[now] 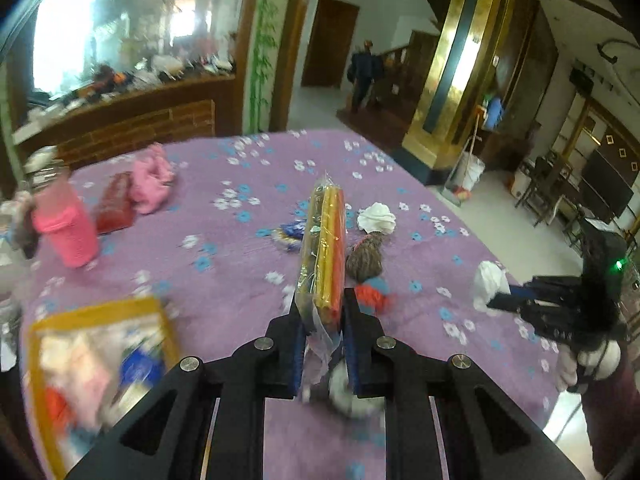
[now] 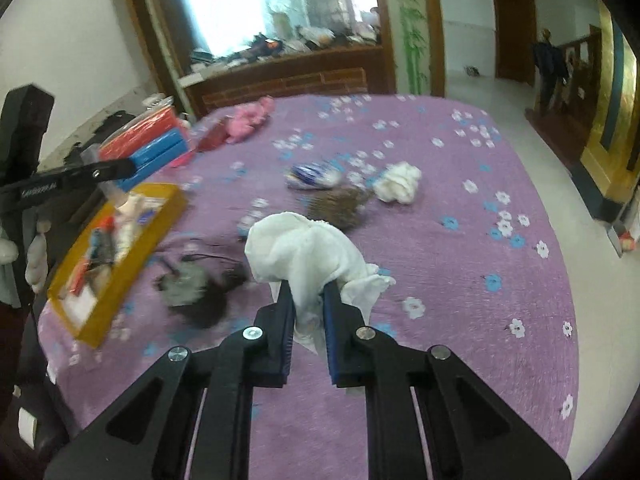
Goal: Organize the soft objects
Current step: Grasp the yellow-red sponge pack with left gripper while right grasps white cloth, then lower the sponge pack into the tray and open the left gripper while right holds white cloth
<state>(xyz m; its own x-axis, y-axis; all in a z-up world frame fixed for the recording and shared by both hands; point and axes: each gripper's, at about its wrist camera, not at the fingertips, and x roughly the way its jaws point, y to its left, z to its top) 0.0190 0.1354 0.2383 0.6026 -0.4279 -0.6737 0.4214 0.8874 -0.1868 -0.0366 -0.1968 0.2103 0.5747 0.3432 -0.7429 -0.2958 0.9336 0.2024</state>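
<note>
Purple tablecloth (image 2: 460, 280) printed with white and blue flowers covers the table; behind it stand a brick-faced counter under a large mirror, a wooden door, a gilded pillar, and a person far off near the stairs, too small to describe.

Left gripper (image 1: 320, 300): clenched on a clear plastic packet of cloths (image 1: 324, 240), showing yellow, orange and brown layers edge-on, lifted clear of the table. From the right wrist view the same packet (image 2: 156, 140) shows red and blue faces. No print on it can be read.

Right gripper (image 2: 306, 292): clenched on a white cloth (image 2: 304, 248), which bunches above the fingers and hangs between them, held above the table. It also appears in the left wrist view (image 1: 490, 280) at the fingertips of that gripper.

Yellow tray (image 2: 120, 256): near the table's left edge, holding mixed small soft items; contents blurred, not identifiable. Cut off at the frame edge in the left wrist view.

Loose on the cloth:
- crumpled white cloth (image 2: 400, 182), far centre
- brown knitted item (image 2: 340, 208) just beside it
- blue-and-white item (image 2: 312, 176), pattern unreadable
- grey and dark items (image 2: 192, 288) with a thin cord, blurred
- pink plush piece (image 2: 248, 120) and dark red pouch (image 2: 212, 138), far left
- orange and blue item (image 1: 374, 294), partly hidden behind the left fingers
- pink cup-shaped object (image 1: 66, 228), blurred

Writing: a faint line of lettering on the left gripper's side, illegible.
</note>
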